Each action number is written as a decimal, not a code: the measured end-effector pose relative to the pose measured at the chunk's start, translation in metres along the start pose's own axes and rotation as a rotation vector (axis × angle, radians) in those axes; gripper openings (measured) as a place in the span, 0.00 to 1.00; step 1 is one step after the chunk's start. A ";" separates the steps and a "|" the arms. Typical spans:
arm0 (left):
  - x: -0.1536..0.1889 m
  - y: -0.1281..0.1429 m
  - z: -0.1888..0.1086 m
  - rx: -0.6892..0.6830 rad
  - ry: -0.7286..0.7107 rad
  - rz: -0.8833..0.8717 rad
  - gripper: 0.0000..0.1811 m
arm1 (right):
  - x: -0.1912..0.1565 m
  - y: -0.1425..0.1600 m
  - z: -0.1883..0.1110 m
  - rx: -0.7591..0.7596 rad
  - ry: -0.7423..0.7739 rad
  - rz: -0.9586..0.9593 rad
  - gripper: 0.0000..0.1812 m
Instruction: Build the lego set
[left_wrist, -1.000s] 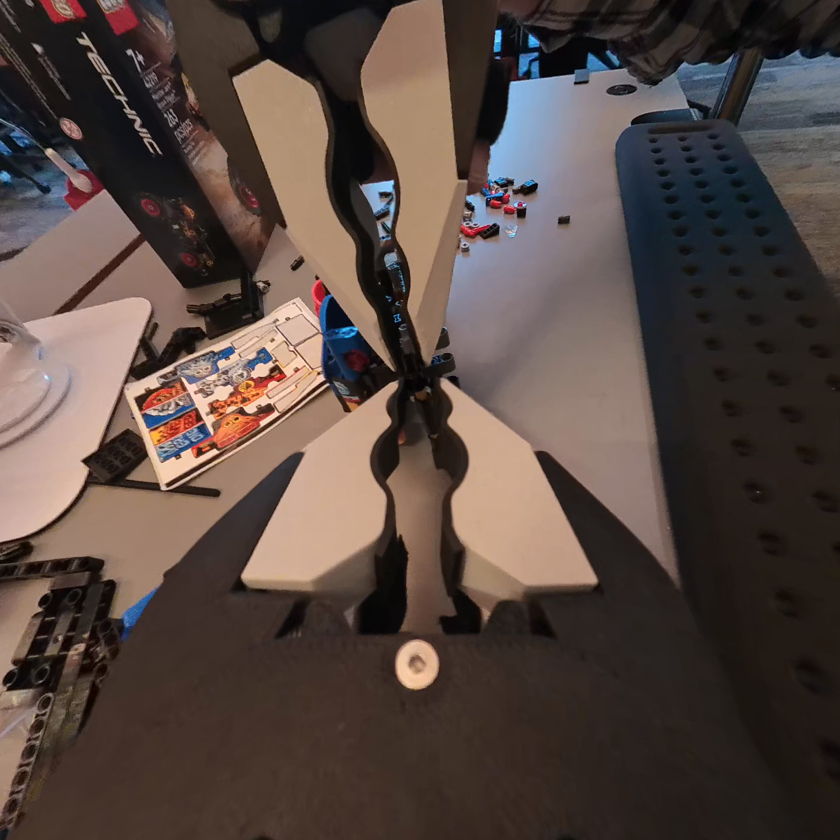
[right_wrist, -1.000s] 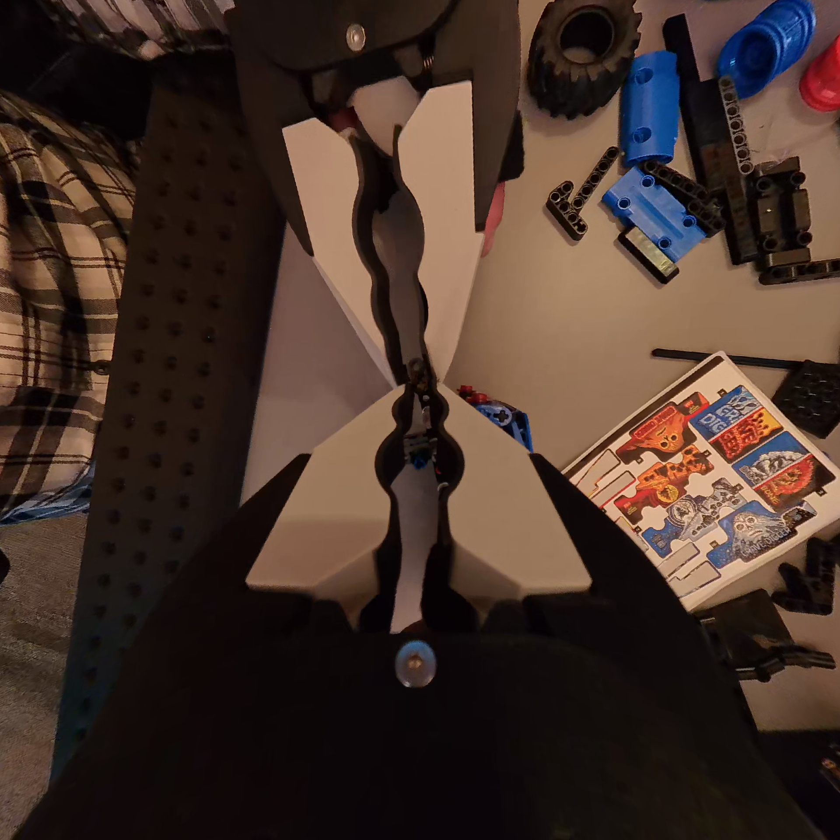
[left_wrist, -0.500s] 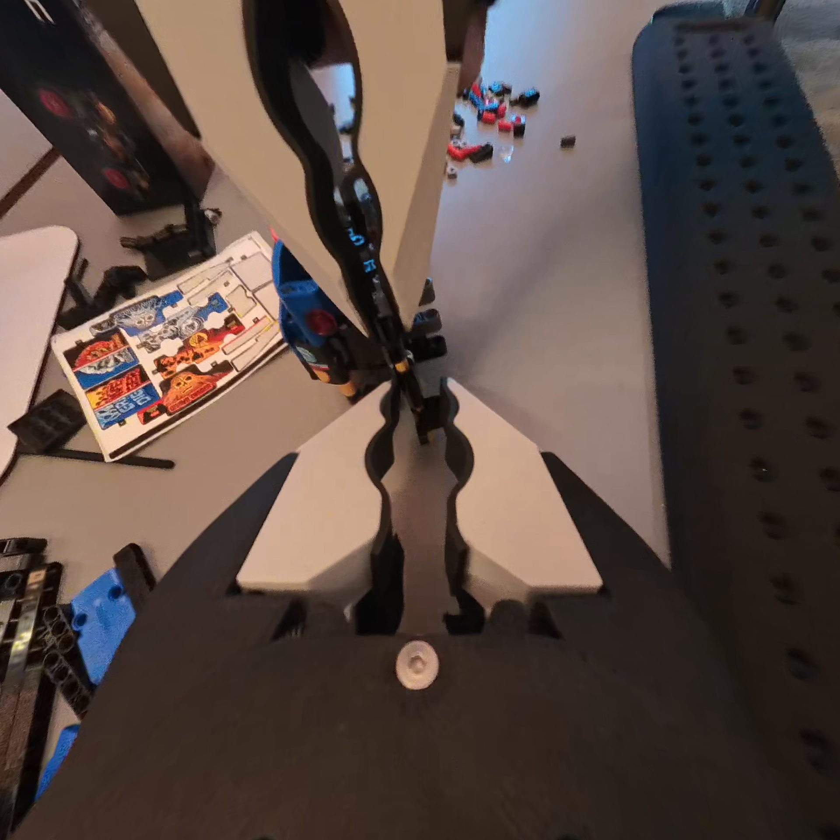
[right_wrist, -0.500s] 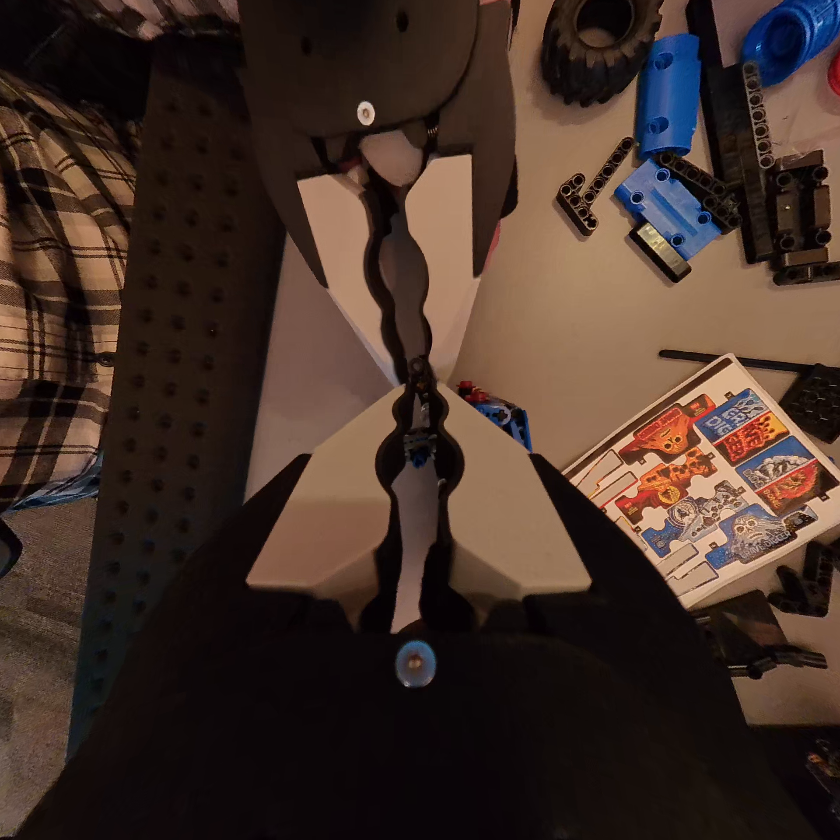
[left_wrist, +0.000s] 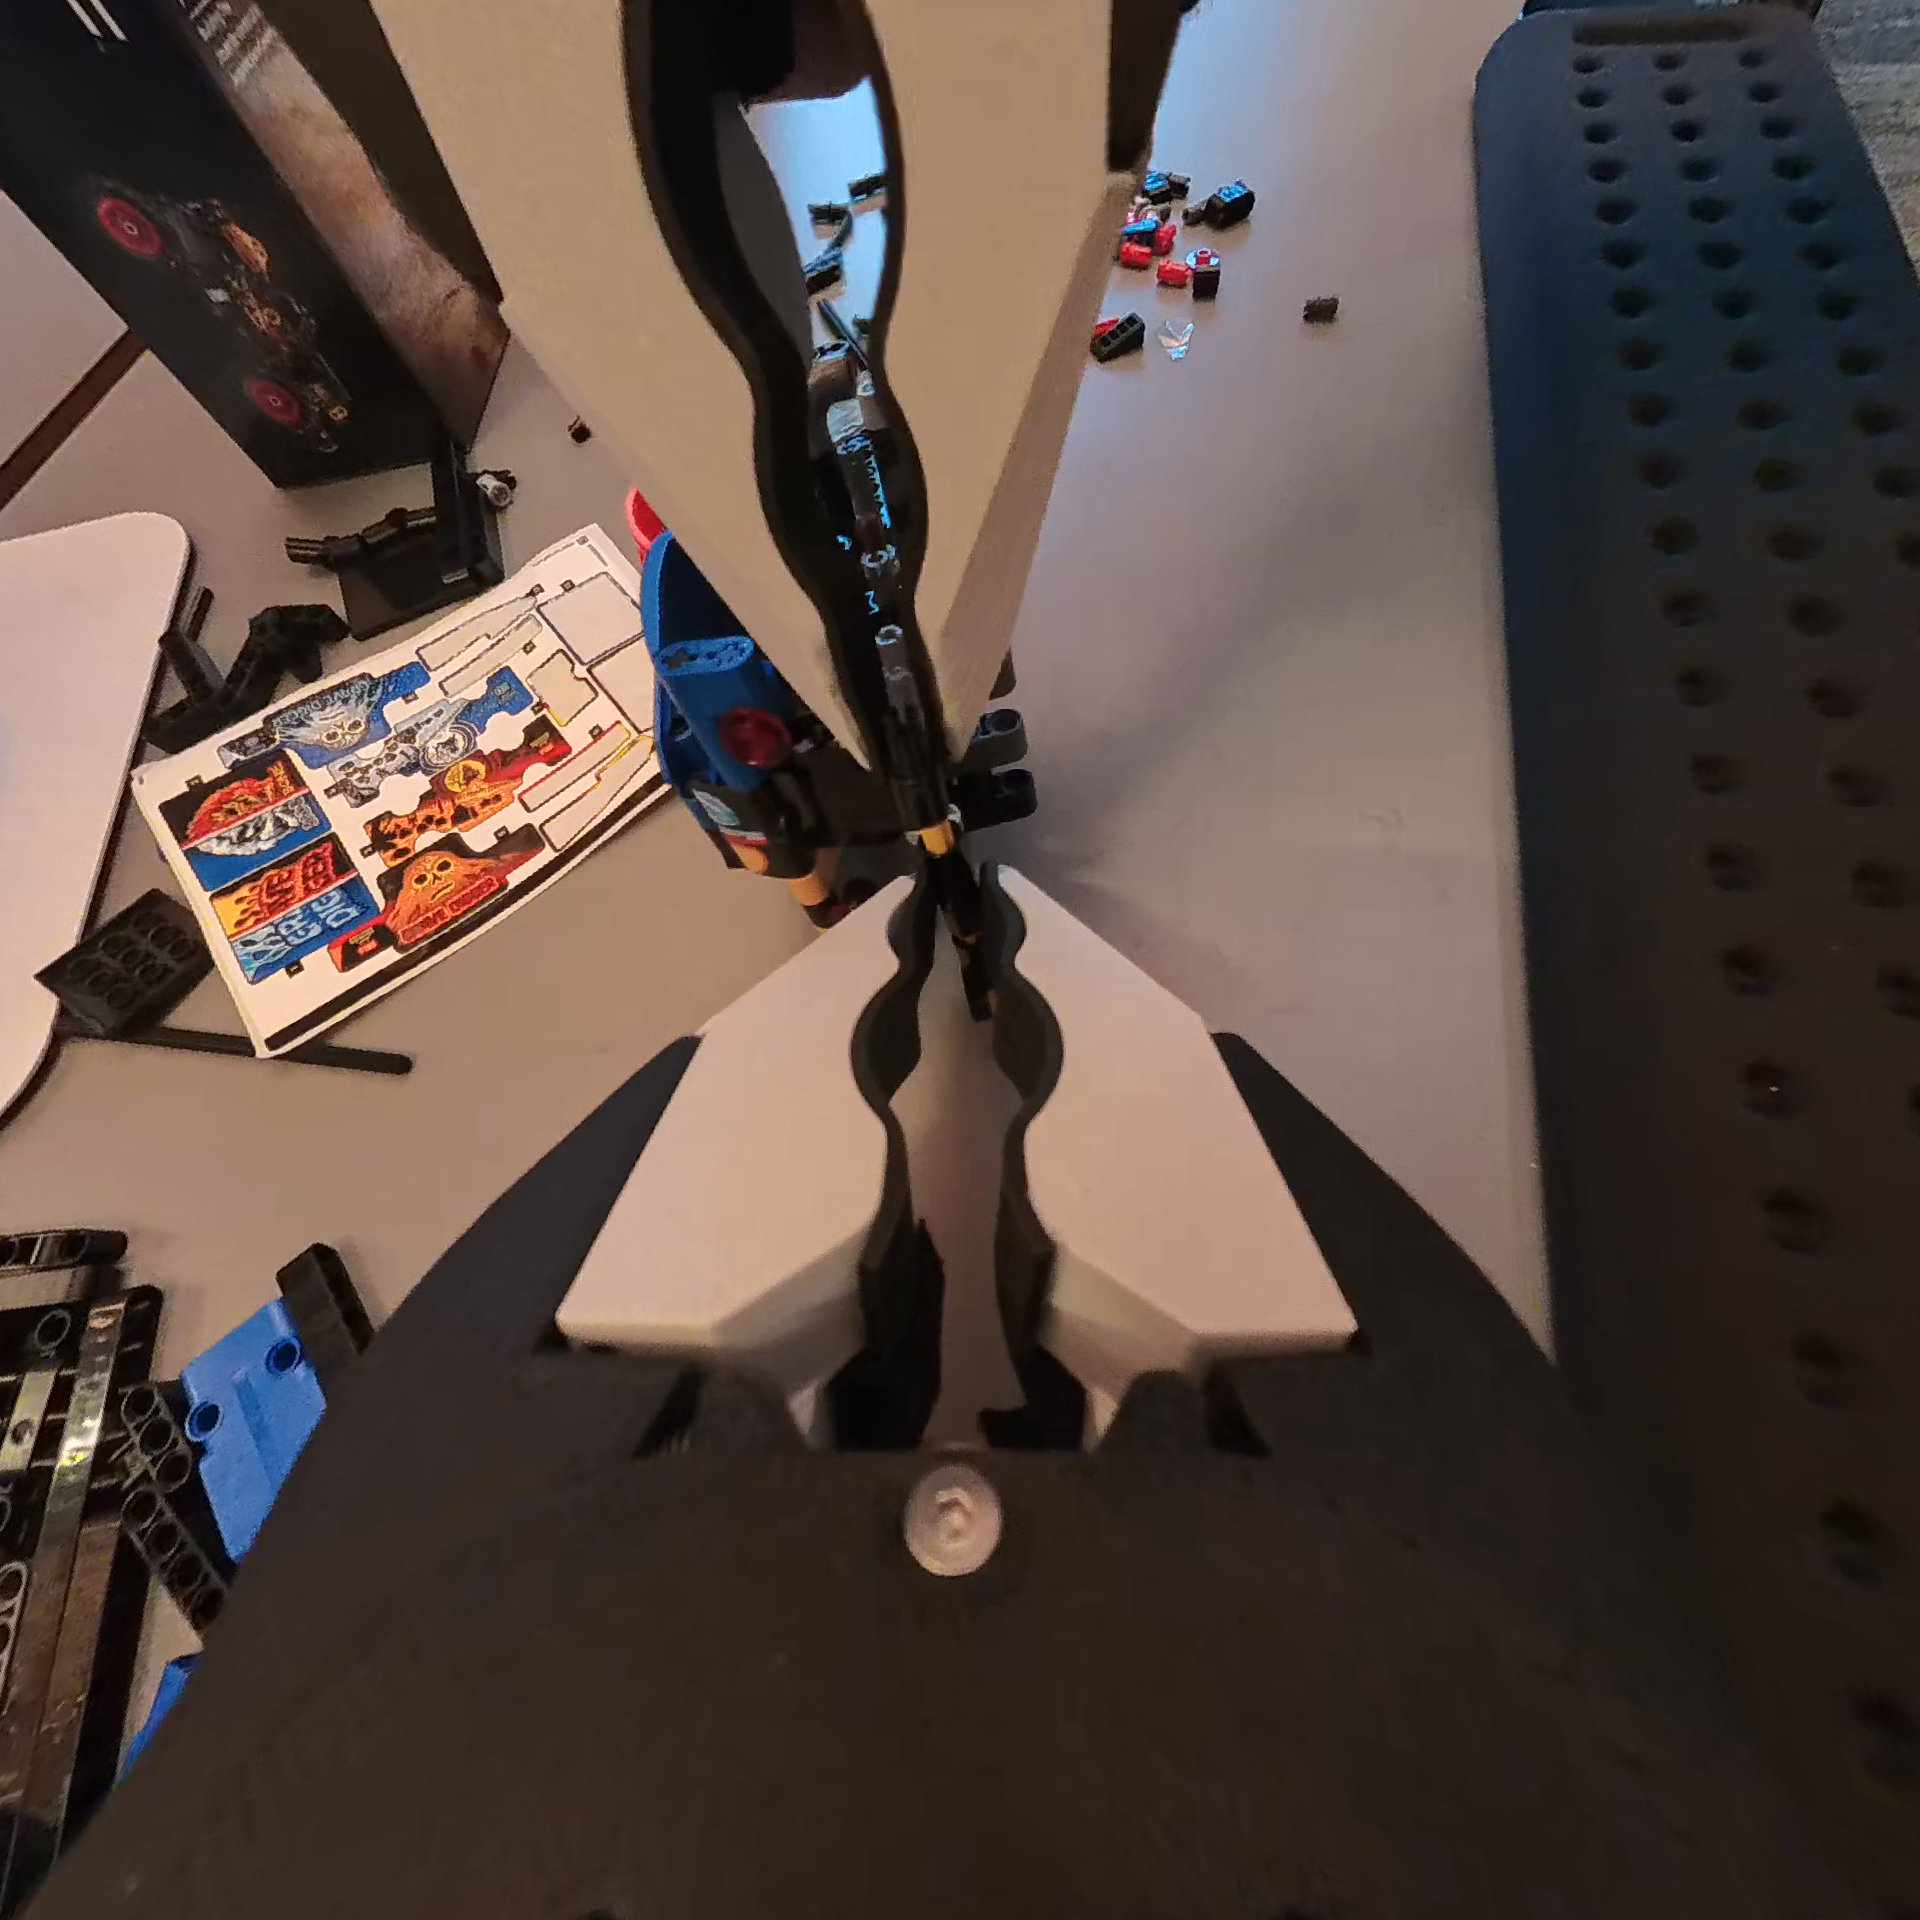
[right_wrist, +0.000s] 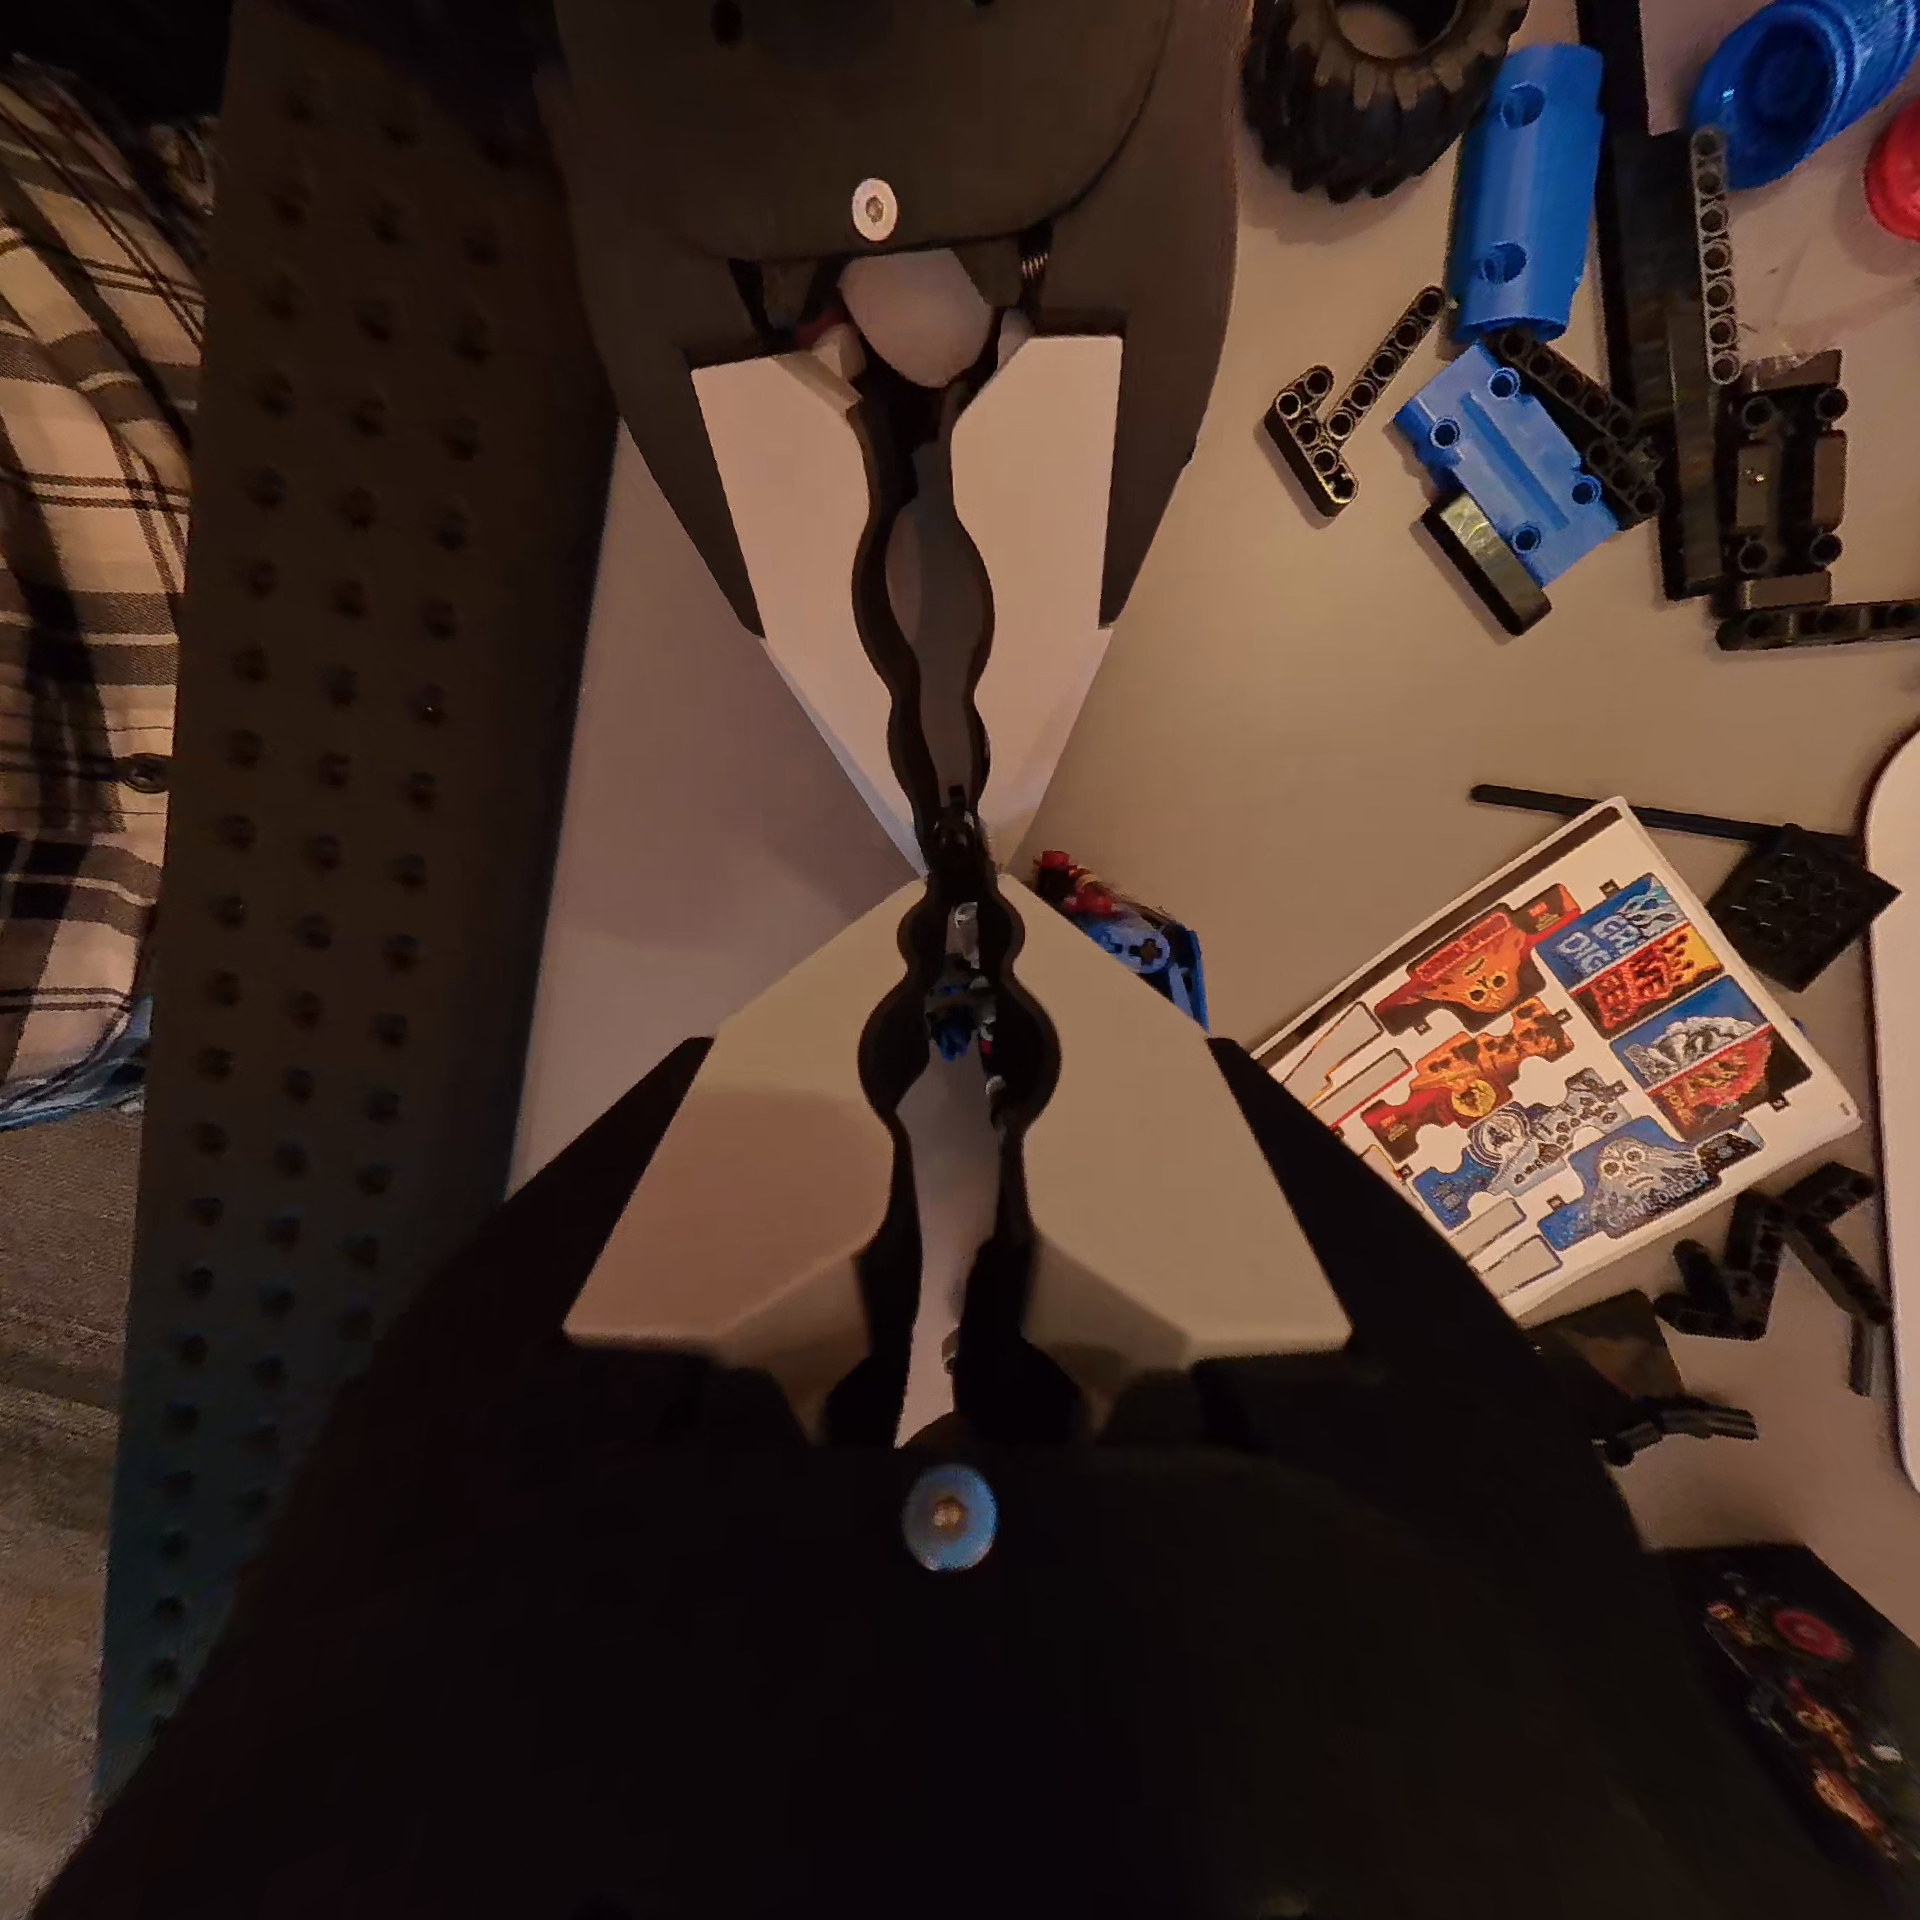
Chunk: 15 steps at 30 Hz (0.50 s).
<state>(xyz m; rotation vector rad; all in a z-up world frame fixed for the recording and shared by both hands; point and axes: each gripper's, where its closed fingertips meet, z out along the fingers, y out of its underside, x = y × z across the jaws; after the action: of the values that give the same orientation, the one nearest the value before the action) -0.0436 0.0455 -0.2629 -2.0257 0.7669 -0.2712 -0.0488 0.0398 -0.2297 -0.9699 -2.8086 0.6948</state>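
Far to the left of the left tongs (left_wrist: 948, 904), a black cardboard set box (left_wrist: 223, 239) stands upright on the grey table (left_wrist: 1226, 727), and in front of it a white sticker sheet with red, orange and blue pictures (left_wrist: 395, 790) lies flat. A thin black axle rod (left_wrist: 249, 1044) lies along the sheet's near edge and a small black square plate (left_wrist: 125, 961) lies just beside its left corner. Near the lower left, blue curved panels and black holed beams (left_wrist: 156, 1423) crowd the table edge. In the middle the two tongs meet tip to tip above the table. The left tongs are closed together on the lower end of a thin black lego assembly with a yellow ring (left_wrist: 925, 790), and the right tongs (left_wrist: 914, 748) come down from above and are clamped on the same piece along its upper length. Just left of the tips and below them stands a blue and black partly built lego model with a red round pin (left_wrist: 727, 717), close to the sheet's right edge. To the right of the tongs the table is bare up to a dark blue perforated panel (left_wrist: 1714, 727) that runs along the whole right side. Beyond it, small red, blue and black loose pieces (left_wrist: 1164, 260) lie scattered, well apart from the tongs. In the right wrist view, the right tongs (right_wrist: 961, 894) show the same grip, with a black rubber tyre (right_wrist: 1361, 83) far off.
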 end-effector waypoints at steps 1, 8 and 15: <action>0.000 0.000 0.000 0.000 0.001 0.000 0.03 | 0.000 0.000 0.000 -0.005 -0.001 -0.002 0.02; 0.000 -0.001 0.001 0.001 0.000 0.003 0.03 | 0.000 0.002 0.000 -0.135 -0.001 -0.045 0.02; 0.000 -0.001 0.001 0.004 0.005 0.000 0.02 | 0.000 0.004 0.000 -0.288 0.008 -0.123 0.01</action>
<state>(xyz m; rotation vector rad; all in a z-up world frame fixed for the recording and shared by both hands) -0.0427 0.0462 -0.2625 -2.0217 0.7690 -0.2777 -0.0465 0.0424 -0.2309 -0.8235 -2.9848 0.2754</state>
